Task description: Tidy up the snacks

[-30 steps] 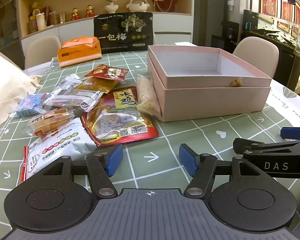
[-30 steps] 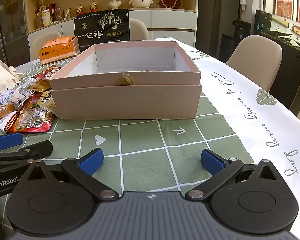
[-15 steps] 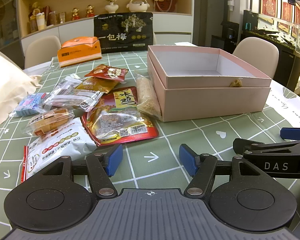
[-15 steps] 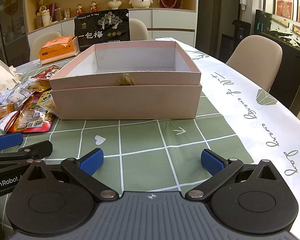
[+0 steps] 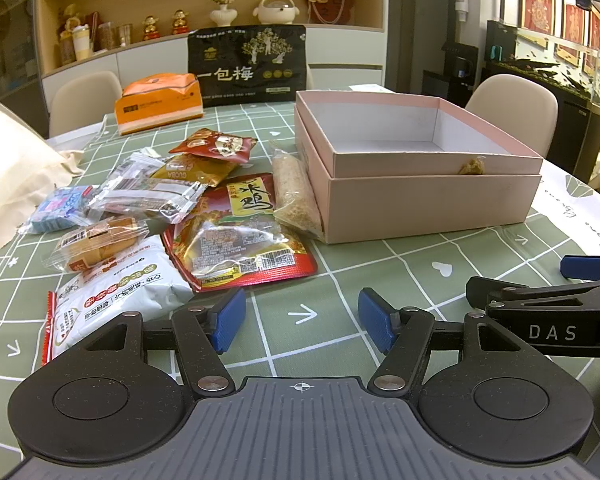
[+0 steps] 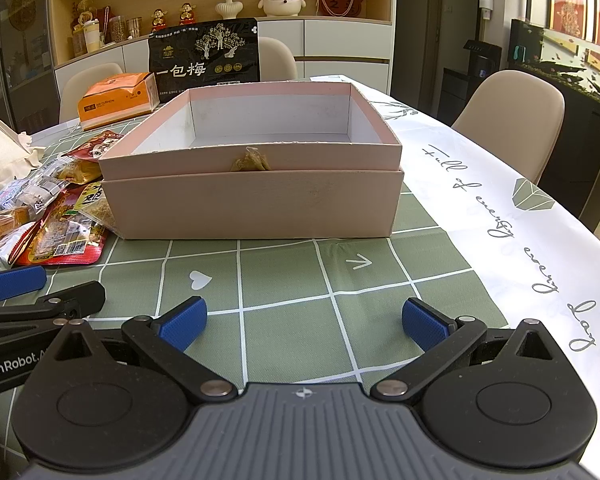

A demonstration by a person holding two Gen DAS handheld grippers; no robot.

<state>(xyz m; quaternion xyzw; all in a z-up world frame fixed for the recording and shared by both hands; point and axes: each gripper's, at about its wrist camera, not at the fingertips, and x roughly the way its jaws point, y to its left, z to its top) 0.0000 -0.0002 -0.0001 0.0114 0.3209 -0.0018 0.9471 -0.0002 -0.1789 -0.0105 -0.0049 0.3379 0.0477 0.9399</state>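
Snack table, start of sorting: ahead and to the left of my left gripper (image 5: 302,320), whose jaws stand wide apart and hold nothing, a loose pile of packets covers the green checked tablecloth (image 5: 380,264). Farthest left lie a blue wrapped sweet (image 5: 62,208) and a white bag (image 5: 112,296); nearer the jaw line sits the large red packet (image 5: 236,236), its near corner just ahead of my left pad, with a clear sleeve of crumbly snack (image 5: 296,194) touching the pink box (image 5: 428,204). To the right, my right gripper (image 6: 304,326) faces the box head-on, jaws likewise spread wide and empty; the box interior looks bare. I judge the step in hand to be the first pick. To do it well I would go for the red packet, closest to my left jaws, pinching it by its flat sealed edge rather than its slippery middle, lifting clear of neighbours so nothing drags, then carrying it over the box's left wall before releasing.
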